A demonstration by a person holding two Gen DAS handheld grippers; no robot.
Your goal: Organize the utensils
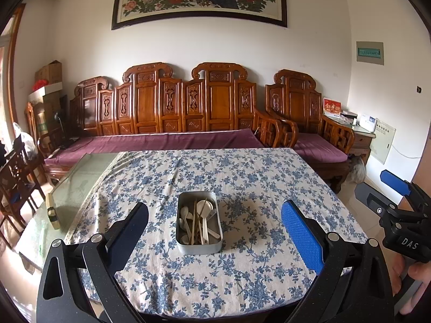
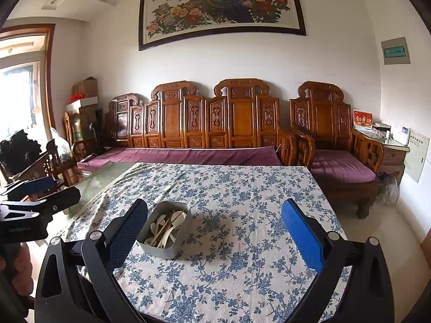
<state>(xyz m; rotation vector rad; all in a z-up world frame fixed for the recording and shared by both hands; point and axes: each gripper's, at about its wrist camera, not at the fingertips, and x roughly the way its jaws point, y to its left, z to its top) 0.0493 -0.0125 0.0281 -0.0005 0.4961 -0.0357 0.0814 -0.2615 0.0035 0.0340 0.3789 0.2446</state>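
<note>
A rectangular metal tin (image 1: 199, 243) (image 2: 164, 250) stands on the blue-flowered tablecloth (image 1: 242, 177) (image 2: 242, 188). White ceramic spoons (image 1: 202, 207) (image 2: 177, 216) and wooden chopsticks (image 1: 194, 223) (image 2: 161, 231) lie jumbled inside it. My left gripper (image 1: 215, 223) is open above the near table edge, the tin straight ahead between its fingers. My right gripper (image 2: 215, 223) is open too, with the tin just beyond its left finger (image 2: 126, 231). Neither holds anything. The right gripper (image 1: 377, 188) shows at the left wrist view's right edge, and the left gripper (image 2: 40, 191) at the right wrist view's left edge.
A bare glass strip of tabletop (image 1: 78, 185) lies left of the cloth, with a small cream and black object (image 1: 51, 212) on it. A carved wooden sofa with purple cushions (image 1: 167, 140) runs behind the table, an armchair (image 1: 317, 145) at right, wooden chairs (image 1: 16, 177) at left.
</note>
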